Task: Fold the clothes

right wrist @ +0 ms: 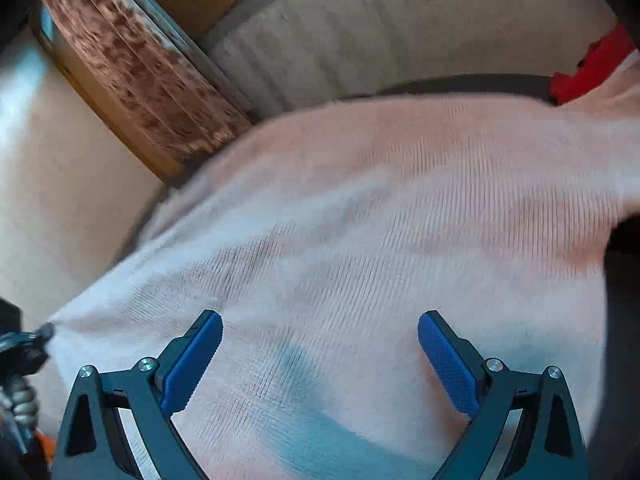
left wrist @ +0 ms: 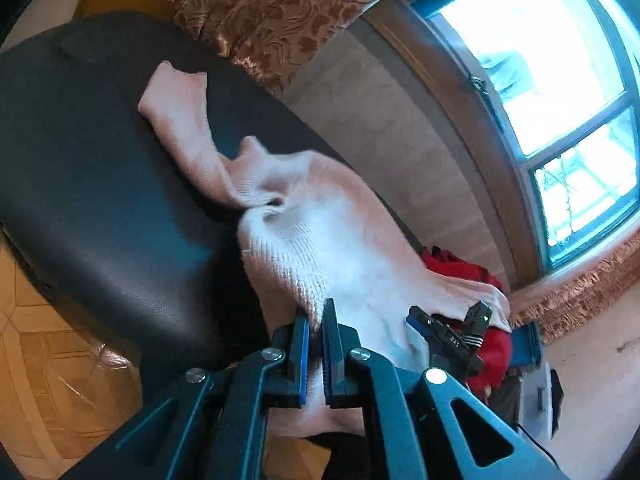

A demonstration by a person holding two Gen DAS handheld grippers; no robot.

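Pinching a fold of the pink sweater (left wrist: 320, 232), the left gripper (left wrist: 316, 320) has its fingers nearly together. The sweater trails to upper left across the black desk (left wrist: 88, 168), half covering red cloth (left wrist: 460, 264). The right gripper (right wrist: 320, 344) hangs wide apart over blurred knit.

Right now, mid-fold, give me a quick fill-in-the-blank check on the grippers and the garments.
1. The left gripper is ____ on the pale pink knitted sweater.
2. The right gripper stands ____ above that sweater.
3. The sweater lies on a ____ leather-like cushion.
4. The crumpled garment beyond it is ____.

Missing words: shut; open; black; red
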